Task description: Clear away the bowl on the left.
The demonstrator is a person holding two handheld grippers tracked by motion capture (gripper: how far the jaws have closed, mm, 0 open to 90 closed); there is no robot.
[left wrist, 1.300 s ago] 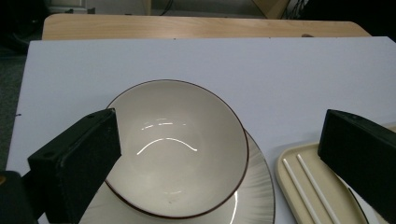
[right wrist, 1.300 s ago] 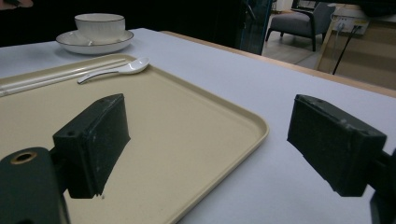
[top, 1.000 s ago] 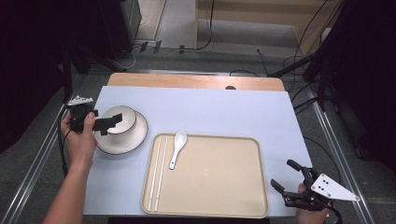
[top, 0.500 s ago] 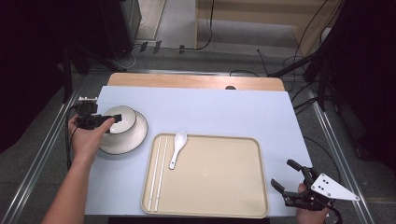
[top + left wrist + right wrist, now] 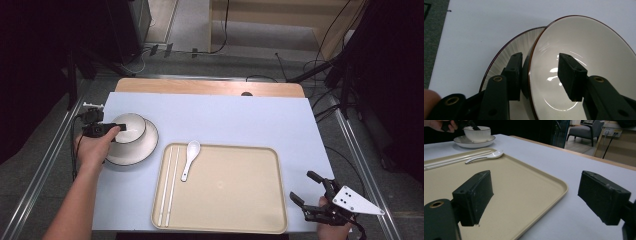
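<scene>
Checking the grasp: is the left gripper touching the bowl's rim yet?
Cannot tell. In the left gripper view the left gripper straddles the bowl rim, inner jaw clearly off the wall, outer contact hidden.

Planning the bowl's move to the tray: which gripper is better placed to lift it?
Left. The left gripper already straddles the bowl rim, one jaw inside and one outside. The right gripper sits open off the tray's far corner.

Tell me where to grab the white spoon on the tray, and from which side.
Grip the spoon by its slim handle, coming straight down with the jaws across it. It lies flat in the tray, and the chopsticks lie close along its left, so stay clear of that side.
</scene>
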